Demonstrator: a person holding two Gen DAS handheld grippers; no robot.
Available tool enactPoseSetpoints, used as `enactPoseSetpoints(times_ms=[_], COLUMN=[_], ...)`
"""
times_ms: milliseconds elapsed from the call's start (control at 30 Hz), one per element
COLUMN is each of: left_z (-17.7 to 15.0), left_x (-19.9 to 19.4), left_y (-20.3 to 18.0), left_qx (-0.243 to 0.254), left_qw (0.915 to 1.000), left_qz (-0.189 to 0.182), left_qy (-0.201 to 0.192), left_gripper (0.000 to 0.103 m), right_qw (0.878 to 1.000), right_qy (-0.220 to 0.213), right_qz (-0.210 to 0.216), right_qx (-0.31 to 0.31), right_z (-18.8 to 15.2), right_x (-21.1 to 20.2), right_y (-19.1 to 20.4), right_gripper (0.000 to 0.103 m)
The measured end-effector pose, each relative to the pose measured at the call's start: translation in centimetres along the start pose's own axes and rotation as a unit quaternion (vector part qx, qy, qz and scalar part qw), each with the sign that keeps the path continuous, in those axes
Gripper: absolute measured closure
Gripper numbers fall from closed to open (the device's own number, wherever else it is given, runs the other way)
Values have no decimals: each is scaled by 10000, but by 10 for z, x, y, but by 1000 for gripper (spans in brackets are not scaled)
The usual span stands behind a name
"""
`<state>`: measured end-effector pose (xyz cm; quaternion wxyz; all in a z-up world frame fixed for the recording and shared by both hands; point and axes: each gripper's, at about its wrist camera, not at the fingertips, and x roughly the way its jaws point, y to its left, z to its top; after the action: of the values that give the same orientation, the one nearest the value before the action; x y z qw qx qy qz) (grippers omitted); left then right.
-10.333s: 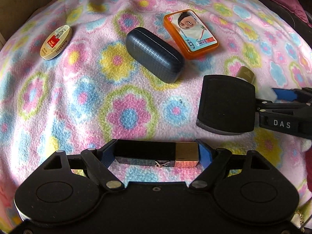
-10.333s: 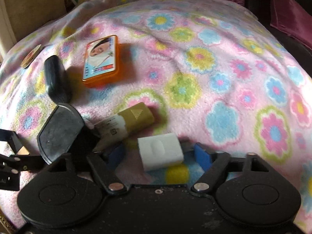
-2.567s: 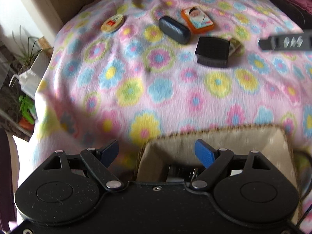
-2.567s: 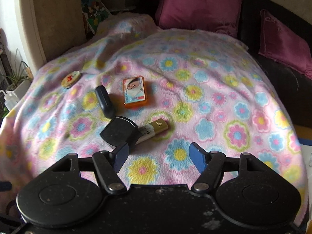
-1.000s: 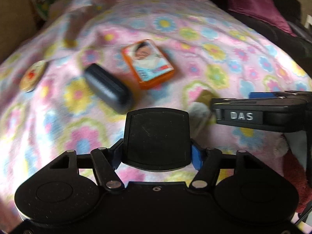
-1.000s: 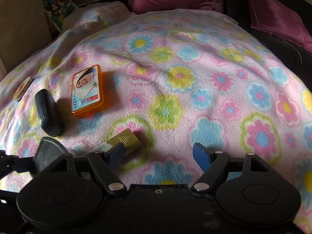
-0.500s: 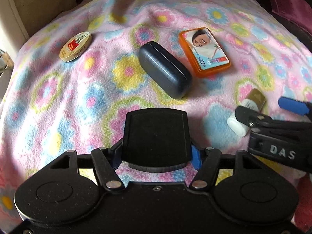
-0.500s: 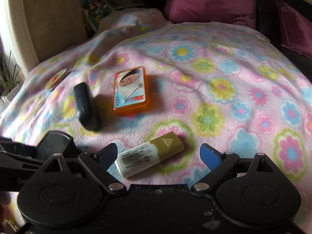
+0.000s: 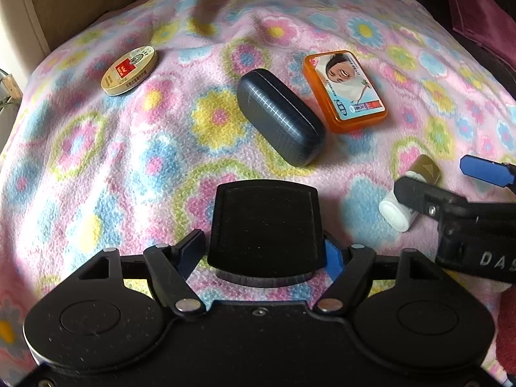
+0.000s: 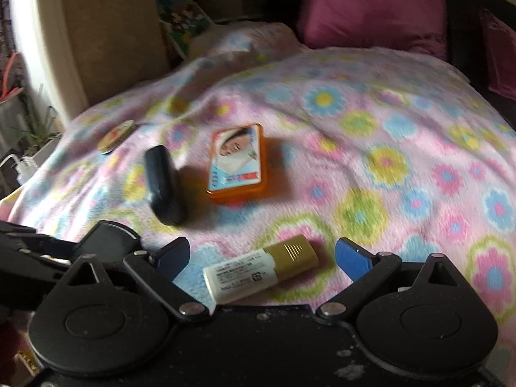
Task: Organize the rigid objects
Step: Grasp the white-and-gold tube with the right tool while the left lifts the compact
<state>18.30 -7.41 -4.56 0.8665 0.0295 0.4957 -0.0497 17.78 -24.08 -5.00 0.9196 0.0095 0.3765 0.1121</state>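
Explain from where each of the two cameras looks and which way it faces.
Left wrist: sits on the left tongs, faces down at the flowered blanket; a black square case lies between its opening tongs.
Right wrist: sits on the right tongs, opening astride a white-and-gold tube.
Shared: orange tin, dark glasses case, round tin.

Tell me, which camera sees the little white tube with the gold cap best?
The right wrist view: the white tube with the gold cap lies whole and close, between the right gripper's opening jaws. In the left wrist view that gripper's finger covers its middle.
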Motion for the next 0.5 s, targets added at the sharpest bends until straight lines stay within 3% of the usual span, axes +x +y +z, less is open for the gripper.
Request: enactPoseSetpoints(times_ms=[133,367,500], left_z=[-1,0,0], left_x=[1,2,1], left_y=[0,4,6], left_qx=[13,-80,-155], left_qw=[10000,9999,9998], left_qz=[-14,-29,-67], left_qy=[32,57,50], left_gripper=[28,28,28], right_qw=[9990,9987,9991], right_qy=[237,28,178], right_qz=[-200,-258,81], right_qx=[-331,-429,-372], right_z=[-8,-10,-8], right_x=[9,13,15], right_y=[2,5,0], right_gripper=[6,6,13])
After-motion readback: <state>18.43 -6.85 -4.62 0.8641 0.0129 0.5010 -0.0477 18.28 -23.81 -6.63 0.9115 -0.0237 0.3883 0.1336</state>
